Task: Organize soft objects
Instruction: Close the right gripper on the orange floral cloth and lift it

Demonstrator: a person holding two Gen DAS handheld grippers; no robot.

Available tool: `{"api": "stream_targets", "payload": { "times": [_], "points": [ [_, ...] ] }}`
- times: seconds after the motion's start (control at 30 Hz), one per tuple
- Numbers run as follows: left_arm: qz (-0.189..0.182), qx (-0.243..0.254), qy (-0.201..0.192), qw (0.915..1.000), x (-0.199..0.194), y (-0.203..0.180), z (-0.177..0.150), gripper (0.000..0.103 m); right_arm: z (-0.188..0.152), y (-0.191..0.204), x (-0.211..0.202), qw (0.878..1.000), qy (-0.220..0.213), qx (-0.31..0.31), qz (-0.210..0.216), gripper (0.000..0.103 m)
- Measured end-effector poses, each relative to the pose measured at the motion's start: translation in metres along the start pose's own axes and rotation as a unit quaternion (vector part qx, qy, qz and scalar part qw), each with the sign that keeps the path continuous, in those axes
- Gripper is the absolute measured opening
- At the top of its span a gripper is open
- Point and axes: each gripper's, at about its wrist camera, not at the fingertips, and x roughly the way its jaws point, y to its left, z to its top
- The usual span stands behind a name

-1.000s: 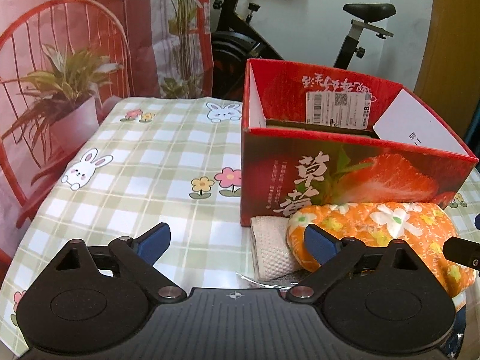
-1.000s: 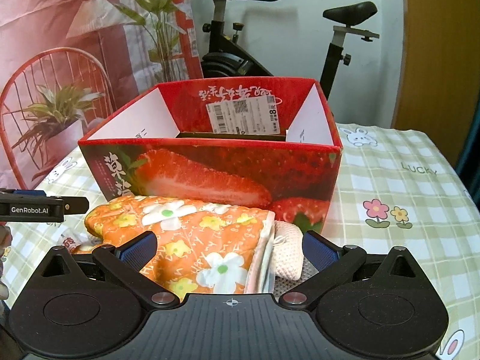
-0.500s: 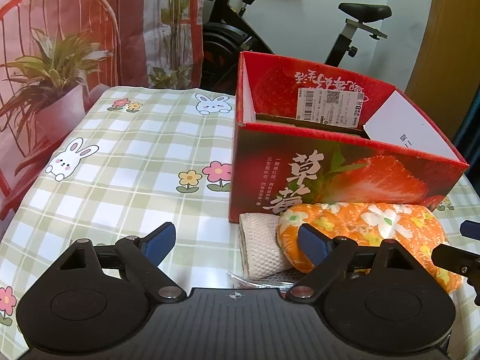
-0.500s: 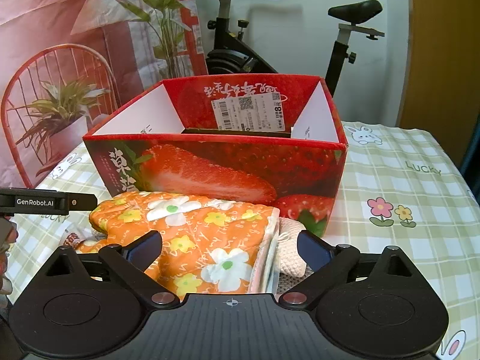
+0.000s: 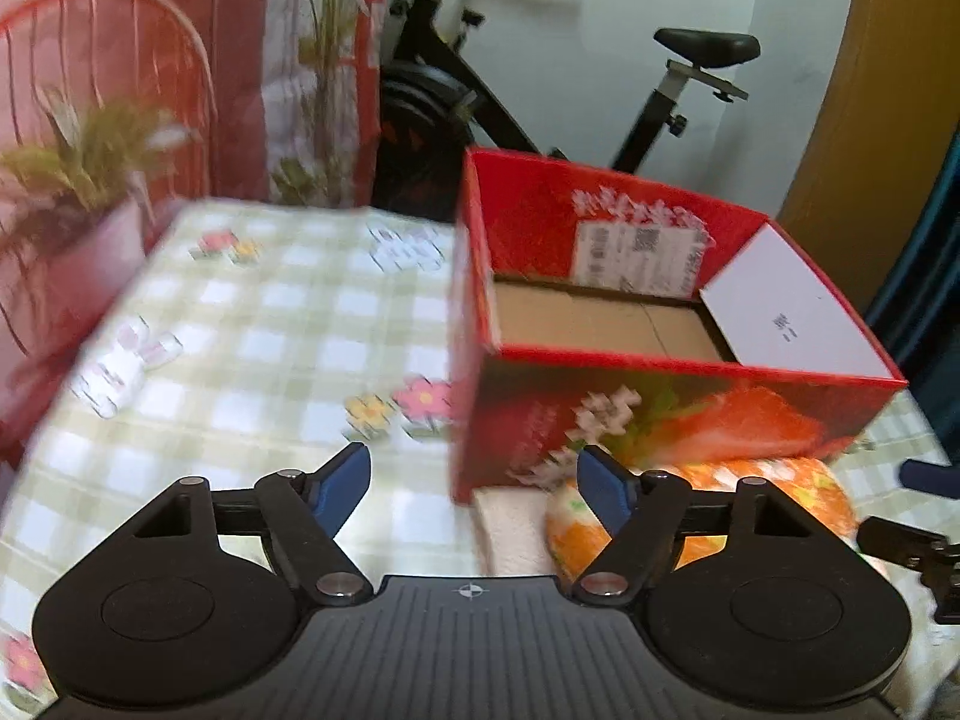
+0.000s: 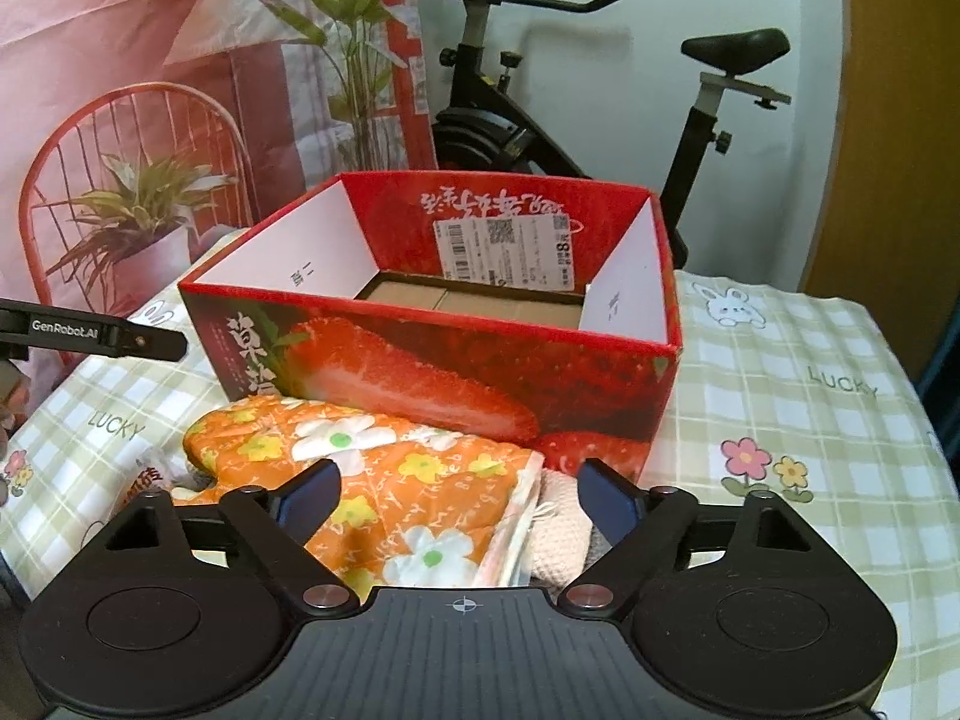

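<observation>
1. The left hand-held gripper (image 5: 474,483) hangs over the checked tabletop (image 5: 252,324), jaws apart and just closing in, nothing pressed between them.
2. Just ahead to its right sits the red strawberry box (image 5: 660,402), empty cardboard floor showing.
3. The right hand-held gripper (image 6: 459,495) is also open, its jaws narrowing, straddling the orange flowered cloth (image 6: 384,468) without pinching it.
4. A cream knit piece (image 6: 561,534) lies beside the cloth, against the box front.
</observation>
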Motion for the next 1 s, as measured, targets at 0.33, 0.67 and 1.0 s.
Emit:
{"api": "stream_targets", "payload": {
  "times": [0.33, 0.67, 1.0],
  "points": [
    [-0.075, -0.063, 0.060, 0.9933, 0.034, -0.002, -0.015, 0.072, -0.012, 0.003, 0.011, 1.000, 0.025, 0.008, 0.012, 0.076],
    [-0.133, -0.112, 0.093, 0.9804, 0.058, 0.001, -0.024, 0.072, -0.017, -0.002, 0.024, 0.999, 0.039, 0.026, 0.027, 0.074],
    [-0.143, -0.097, 0.090, 0.9809, 0.050, 0.004, -0.018, 0.040, -0.011, -0.003, 0.024, 0.999, 0.038, 0.031, 0.023, 0.055]
  ]
}}
